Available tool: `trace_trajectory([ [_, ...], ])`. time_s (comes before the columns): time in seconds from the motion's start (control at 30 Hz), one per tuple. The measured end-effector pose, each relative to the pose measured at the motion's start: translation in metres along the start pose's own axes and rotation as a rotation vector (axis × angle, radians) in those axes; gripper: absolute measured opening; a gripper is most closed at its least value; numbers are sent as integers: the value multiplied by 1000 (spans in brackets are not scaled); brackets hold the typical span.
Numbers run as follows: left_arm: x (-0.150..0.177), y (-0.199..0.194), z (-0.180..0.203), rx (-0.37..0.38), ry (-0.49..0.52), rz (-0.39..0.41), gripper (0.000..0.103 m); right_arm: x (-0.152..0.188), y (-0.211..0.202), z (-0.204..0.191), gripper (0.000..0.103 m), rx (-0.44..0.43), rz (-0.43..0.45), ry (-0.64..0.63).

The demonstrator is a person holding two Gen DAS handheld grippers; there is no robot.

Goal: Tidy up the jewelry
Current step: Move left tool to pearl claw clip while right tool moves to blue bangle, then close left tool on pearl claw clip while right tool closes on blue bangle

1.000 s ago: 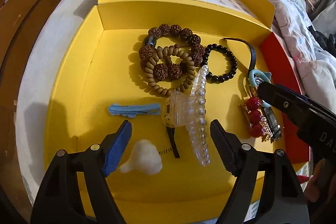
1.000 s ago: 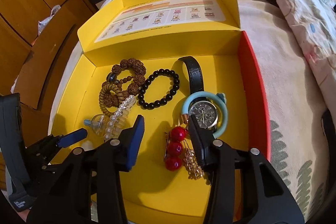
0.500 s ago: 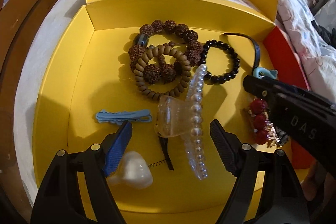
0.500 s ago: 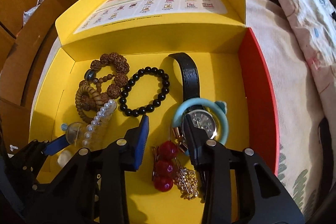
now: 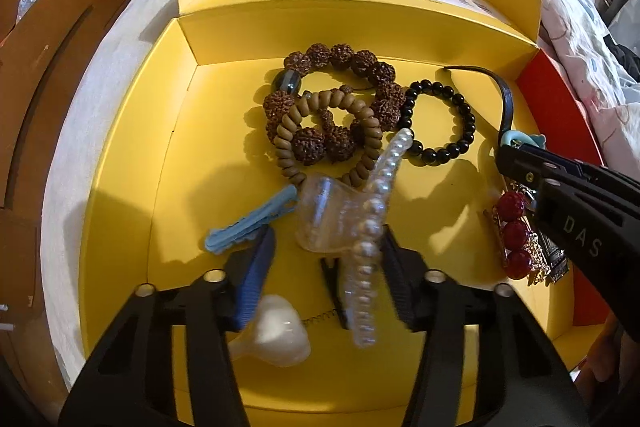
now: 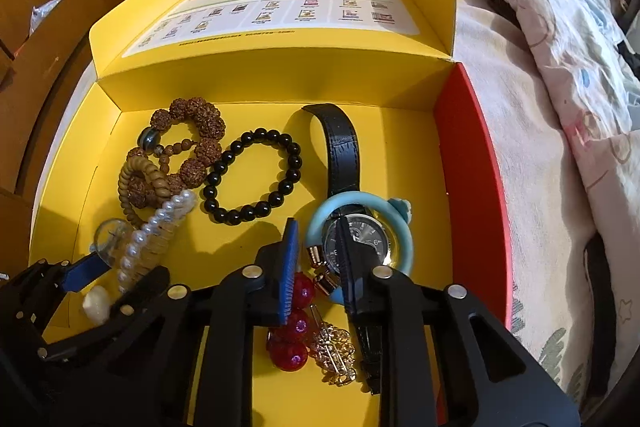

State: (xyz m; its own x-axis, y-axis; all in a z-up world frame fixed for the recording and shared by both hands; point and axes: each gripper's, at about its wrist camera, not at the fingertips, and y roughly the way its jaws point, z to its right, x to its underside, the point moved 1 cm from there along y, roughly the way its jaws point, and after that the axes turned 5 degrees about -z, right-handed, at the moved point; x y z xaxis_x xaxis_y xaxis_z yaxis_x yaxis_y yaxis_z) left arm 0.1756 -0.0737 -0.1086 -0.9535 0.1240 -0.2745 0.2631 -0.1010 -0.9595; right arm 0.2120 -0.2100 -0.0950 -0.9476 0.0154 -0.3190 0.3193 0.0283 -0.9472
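- The left gripper (image 5: 326, 267) stands with its jaws parted, one on each side of the clear pearl-trimmed hair claw (image 5: 352, 215). The clip's lower end lies between them; whether the pads press it cannot be told.
- The right gripper (image 6: 316, 259) has its jaws narrowed to a small gap over the light blue ring (image 6: 360, 227) that lies around the wristwatch (image 6: 362, 239) face. One pad crosses the dial and a gold clasp end sits in the gap; a firm grip cannot be confirmed.
- All the jewelry lies in the open yellow box (image 5: 132, 163) on the bed (image 6: 560, 107).
- Counted there: one rudraksha bead bracelet (image 5: 344, 57), one tan spiral hair tie (image 5: 296, 131), one black bead bracelet (image 5: 460, 115), one watch, one blue ring.
- Also: one red ball hair clip (image 6: 294, 323) with three red balls, one gold filigree brooch (image 6: 334, 347), one blue hair clip (image 5: 252, 223), one white shell-like piece (image 5: 276, 337), one small black clip (image 5: 332, 287).
- Since half a second ago the left gripper has come forward, so the hair claw now reaches in between its jaws.
- The blue hair clip, flat before, is now tilted against the left pad.
- The right jaws have drawn closer together and moved up over the watch.
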Motion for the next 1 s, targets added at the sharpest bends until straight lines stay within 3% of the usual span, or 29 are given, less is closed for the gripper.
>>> trace_trajectory([
  [0.17,-4,2,-10,22,-25,-5,42,0,-1,5,11,-18,1,15],
  [0.43,-3,-10,-25,57,-56,12,42,1,-7,5,10,-49,20,21],
  [0.67,-8,-28,-29,87,-63,46,42,-2,-30,12,10,-125,69,53],
  [1.0,-4,-44,-29,96,-64,76,42,-2,-58,33,9,-147,131,97],
])
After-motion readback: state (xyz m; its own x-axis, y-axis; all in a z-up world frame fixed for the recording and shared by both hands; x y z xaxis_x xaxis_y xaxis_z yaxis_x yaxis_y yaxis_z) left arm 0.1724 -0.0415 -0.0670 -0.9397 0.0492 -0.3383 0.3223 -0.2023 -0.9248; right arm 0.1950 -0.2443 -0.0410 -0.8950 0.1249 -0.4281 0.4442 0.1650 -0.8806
